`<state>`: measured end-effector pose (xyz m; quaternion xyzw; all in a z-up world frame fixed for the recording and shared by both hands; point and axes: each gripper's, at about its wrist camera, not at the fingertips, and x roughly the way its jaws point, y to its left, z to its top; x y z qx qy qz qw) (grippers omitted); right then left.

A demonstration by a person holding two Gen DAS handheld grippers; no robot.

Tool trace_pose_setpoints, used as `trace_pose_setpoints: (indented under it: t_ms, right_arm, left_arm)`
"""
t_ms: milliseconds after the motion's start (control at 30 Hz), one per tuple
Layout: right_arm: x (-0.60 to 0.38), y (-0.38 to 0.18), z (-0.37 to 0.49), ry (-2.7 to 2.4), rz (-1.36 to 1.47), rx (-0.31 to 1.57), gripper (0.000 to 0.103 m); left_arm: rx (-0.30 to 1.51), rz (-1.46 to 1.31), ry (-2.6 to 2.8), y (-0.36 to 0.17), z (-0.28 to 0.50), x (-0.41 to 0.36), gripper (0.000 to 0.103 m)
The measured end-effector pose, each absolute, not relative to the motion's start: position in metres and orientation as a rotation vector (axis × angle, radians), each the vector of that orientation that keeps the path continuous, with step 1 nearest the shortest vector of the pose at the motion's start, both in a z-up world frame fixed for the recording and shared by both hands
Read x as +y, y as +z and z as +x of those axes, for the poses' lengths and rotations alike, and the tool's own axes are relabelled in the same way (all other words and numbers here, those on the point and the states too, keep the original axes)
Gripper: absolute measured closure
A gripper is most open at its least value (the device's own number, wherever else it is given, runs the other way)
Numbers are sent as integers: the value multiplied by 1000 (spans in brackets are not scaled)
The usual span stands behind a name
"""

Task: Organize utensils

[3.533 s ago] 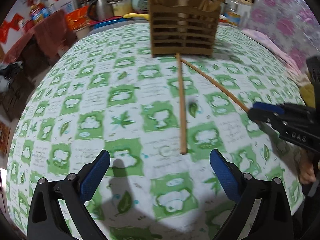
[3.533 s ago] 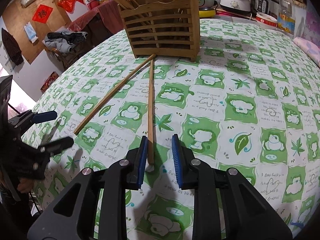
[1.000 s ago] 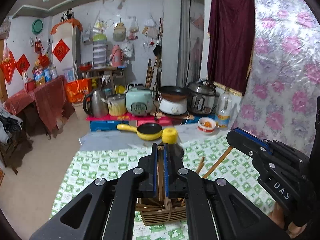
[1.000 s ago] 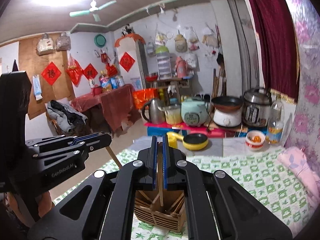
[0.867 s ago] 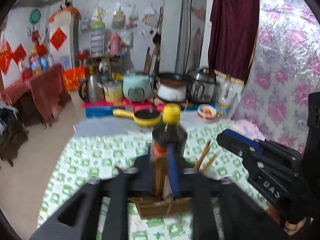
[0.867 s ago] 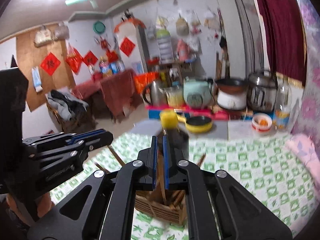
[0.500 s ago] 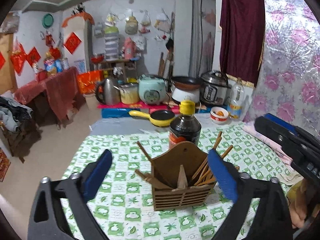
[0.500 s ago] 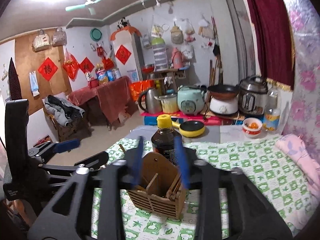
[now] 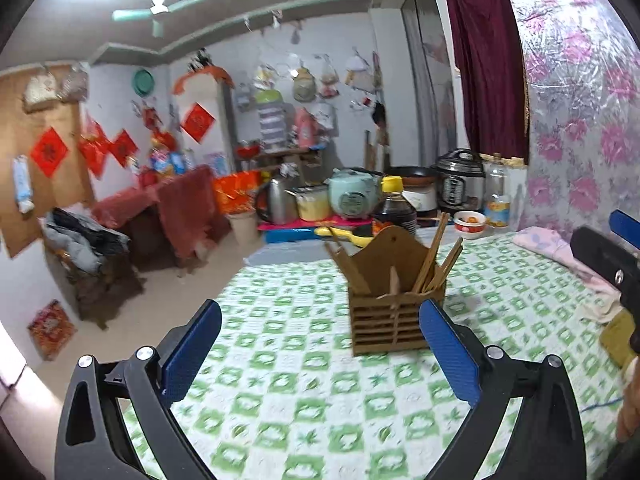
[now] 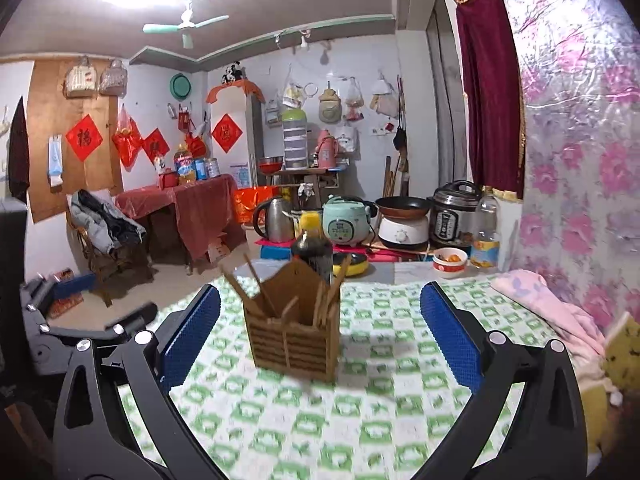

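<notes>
A brown slatted wooden utensil holder (image 9: 394, 312) (image 10: 294, 344) stands upright on the green-and-white checked tablecloth (image 9: 304, 400). Several wooden chopsticks (image 9: 434, 256) (image 10: 256, 284) lean inside it. My left gripper (image 9: 319, 314) is open and empty, a little back from the holder and to its left. My right gripper (image 10: 320, 300) faces the holder head-on from a short distance; its jaws are opening with nothing between them. Each gripper shows at the edge of the other's view: the right gripper (image 9: 612, 256) and the left gripper (image 10: 80, 320).
A dark sauce bottle (image 9: 394, 208) (image 10: 312, 248) with a yellow cap stands just behind the holder. A pink cloth (image 10: 552, 308) and a yellow item (image 10: 624, 352) lie at the table's right edge. Cookers, a kettle and a yellow pan sit beyond the far edge.
Both grippers were shut on chopsticks just above the holder. They have opened, left the chopsticks in it, and drawn back and down, so the holder now stands farther off.
</notes>
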<state>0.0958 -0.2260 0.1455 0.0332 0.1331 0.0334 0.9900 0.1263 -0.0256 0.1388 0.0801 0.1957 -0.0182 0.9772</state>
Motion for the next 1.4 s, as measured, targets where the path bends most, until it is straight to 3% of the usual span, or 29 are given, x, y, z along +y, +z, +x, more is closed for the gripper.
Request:
trace_pose_setpoints:
  t_ms: [300,700,1000,1400]
  right_arm:
    - [-237,98,87,-28,100,282,6]
    - [-230,69,137,-81,72,305,6]
    - [-245,20,171,-17,230,555,6]
    - [-230,23,145,-68,118,468,6]
  left_arm:
    - [375,186,-23,107,98,-39,6]
    - [454,154,-3,68,159,-30,6]
    - [515,215,61,34,184,-34,6]
    - [452,195,33,41,169,-33,6]
